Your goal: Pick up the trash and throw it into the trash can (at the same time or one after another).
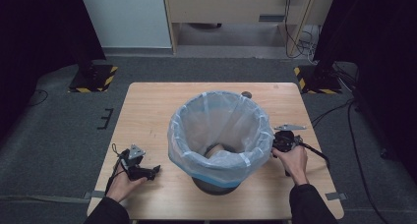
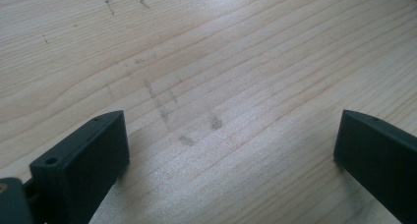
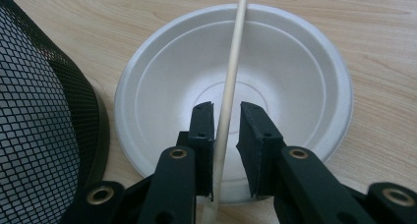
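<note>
Black jaws of the right gripper (image 3: 227,118) are sitting narrowly apart around a thin pale wooden stick (image 3: 231,71). The stick is lying against the left jaw with a sliver of gap to the right one, so I cannot tell whether it is truly pinched. It is running up over a white paper bowl (image 3: 305,76) that is resting on the wooden table (image 3: 383,32), just beside the black mesh wall of a bin (image 3: 34,111). In the high view the right hand (image 1: 293,160) is reaching forward with the forearm angled inward, holding that gripper (image 1: 284,140) close against the right side of the bin's rim, where a translucent bag liner (image 1: 216,121) with a blue band is folding over the edge.

The left gripper (image 1: 150,171) is lying low on the table (image 1: 147,111), well apart from the bin (image 1: 216,184), with the left hand (image 1: 123,182) wrapped around its body and the wrist resting near the table's front edge. Its 2 jaws are standing spread wide in the left gripper view, with bare, faintly smudged wood (image 2: 206,76) between them.
</note>
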